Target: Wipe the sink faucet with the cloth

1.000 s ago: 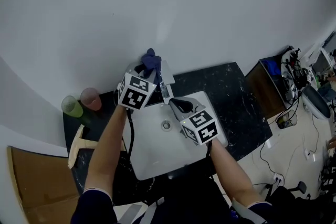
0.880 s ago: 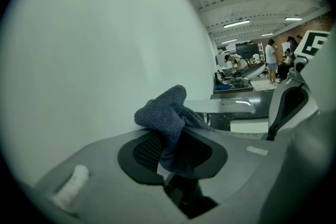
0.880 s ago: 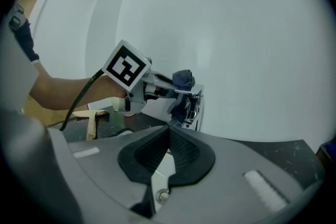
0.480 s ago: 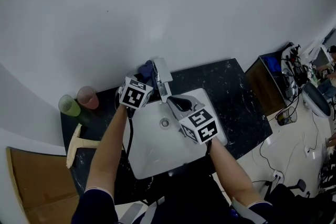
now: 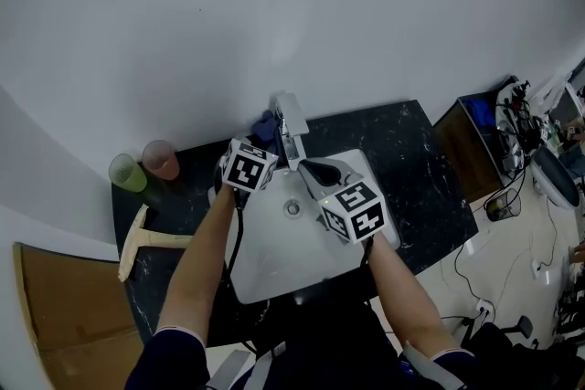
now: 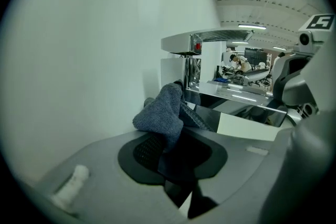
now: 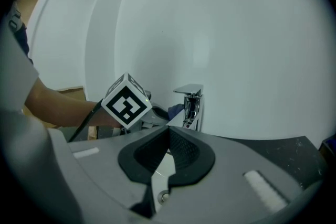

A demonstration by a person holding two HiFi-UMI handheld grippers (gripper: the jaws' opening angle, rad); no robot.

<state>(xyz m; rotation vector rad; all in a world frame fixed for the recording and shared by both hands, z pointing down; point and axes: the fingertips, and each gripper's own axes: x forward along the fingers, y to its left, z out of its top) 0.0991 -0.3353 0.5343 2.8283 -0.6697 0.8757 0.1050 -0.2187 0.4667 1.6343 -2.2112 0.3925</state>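
The chrome faucet (image 5: 291, 129) stands at the back of the white sink (image 5: 274, 265). My left gripper (image 5: 264, 144) is shut on a blue-grey cloth (image 5: 264, 127), which lies against the left side of the faucet's upright body. In the left gripper view the cloth (image 6: 160, 113) bunches out of the gripper (image 6: 176, 134), below the faucet's spout (image 6: 205, 40). My right gripper (image 5: 307, 167) hangs shut and empty over the basin, right of the faucet. The right gripper view shows its closed gripper (image 7: 168, 149), the faucet (image 7: 190, 105), the cloth (image 7: 176, 110) and the drain (image 7: 164, 196) below.
A green cup (image 5: 127, 172) and a pink cup (image 5: 161, 159) stand on the black counter (image 5: 411, 169) at the left, with a wooden piece (image 5: 151, 242) in front of them. The white wall rises right behind the faucet. Cluttered gear (image 5: 521, 142) lies at the far right.
My left gripper has come down with the cloth, from the faucet's top to beside its lower body. The right gripper has stayed where it was.
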